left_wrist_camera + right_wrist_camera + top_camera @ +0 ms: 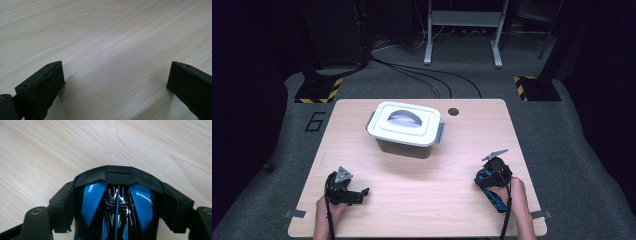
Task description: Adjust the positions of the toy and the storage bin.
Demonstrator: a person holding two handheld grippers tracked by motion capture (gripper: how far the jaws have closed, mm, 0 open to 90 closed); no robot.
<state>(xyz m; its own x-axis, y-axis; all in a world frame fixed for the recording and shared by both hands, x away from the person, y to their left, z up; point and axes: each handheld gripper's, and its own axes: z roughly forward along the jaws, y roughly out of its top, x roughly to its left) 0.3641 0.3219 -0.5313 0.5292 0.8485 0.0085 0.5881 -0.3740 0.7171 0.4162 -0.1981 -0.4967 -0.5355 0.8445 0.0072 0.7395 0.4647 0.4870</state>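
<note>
two grippers low in high view, you at near table [412, 200] edge. right gripper [117, 195] clamps blue-black toy car [117, 207], pads pressed on both sides, car at lower right of high view just above bare wood. left gripper [112, 85] at lower left, jaws wide apart, nothing between. white lidded box [405, 127] upper centre, lid on, well apart from car. judged: pickup done; lid removal and stowing car left.
</note>
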